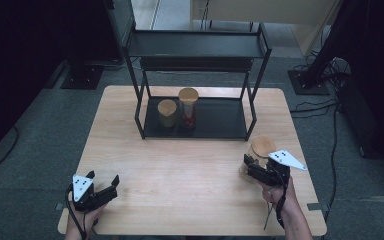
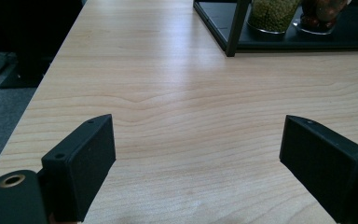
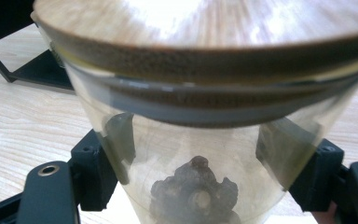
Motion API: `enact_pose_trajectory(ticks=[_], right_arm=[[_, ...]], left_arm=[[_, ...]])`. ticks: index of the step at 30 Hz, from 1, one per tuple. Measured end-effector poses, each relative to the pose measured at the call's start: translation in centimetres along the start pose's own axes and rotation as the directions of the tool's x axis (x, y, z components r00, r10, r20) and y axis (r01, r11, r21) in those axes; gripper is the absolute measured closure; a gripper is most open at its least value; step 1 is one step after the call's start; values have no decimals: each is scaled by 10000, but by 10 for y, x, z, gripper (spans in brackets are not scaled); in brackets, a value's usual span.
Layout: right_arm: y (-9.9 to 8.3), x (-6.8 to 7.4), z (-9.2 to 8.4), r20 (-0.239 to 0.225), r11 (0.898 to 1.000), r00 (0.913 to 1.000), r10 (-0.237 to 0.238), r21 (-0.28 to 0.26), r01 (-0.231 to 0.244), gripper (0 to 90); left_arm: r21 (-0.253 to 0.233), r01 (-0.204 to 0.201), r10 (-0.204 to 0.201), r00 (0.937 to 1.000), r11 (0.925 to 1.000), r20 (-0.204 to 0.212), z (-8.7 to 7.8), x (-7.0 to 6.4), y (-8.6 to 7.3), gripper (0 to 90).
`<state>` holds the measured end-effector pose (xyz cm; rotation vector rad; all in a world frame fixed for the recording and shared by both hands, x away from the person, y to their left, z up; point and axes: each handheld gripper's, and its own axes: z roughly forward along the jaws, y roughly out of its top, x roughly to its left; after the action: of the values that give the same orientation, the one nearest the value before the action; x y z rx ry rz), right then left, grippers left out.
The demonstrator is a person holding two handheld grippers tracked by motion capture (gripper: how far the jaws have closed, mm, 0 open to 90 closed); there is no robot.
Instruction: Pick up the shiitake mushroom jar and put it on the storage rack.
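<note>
Left gripper: idle at near-left table corner, jaws wide, empty | Rack: two jars on bottom shelf, space right of them | Right gripper: clamped on glass jar at right edge; keep upright, lift clear, steer between rack posts, lower gently.

Clear wood-lidded jar — upright, clamped
</note>
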<state>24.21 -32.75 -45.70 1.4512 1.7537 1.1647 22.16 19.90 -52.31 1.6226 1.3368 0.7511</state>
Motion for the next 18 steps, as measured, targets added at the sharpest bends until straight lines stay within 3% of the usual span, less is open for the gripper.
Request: enact_pose_trajectory(ticks=[18], right_arm=[[18,14,25,141,9999,9998,-107,32,107,242]], left_arm=[[-28,39,-39,10000,10000,31,0,0,0,106]])
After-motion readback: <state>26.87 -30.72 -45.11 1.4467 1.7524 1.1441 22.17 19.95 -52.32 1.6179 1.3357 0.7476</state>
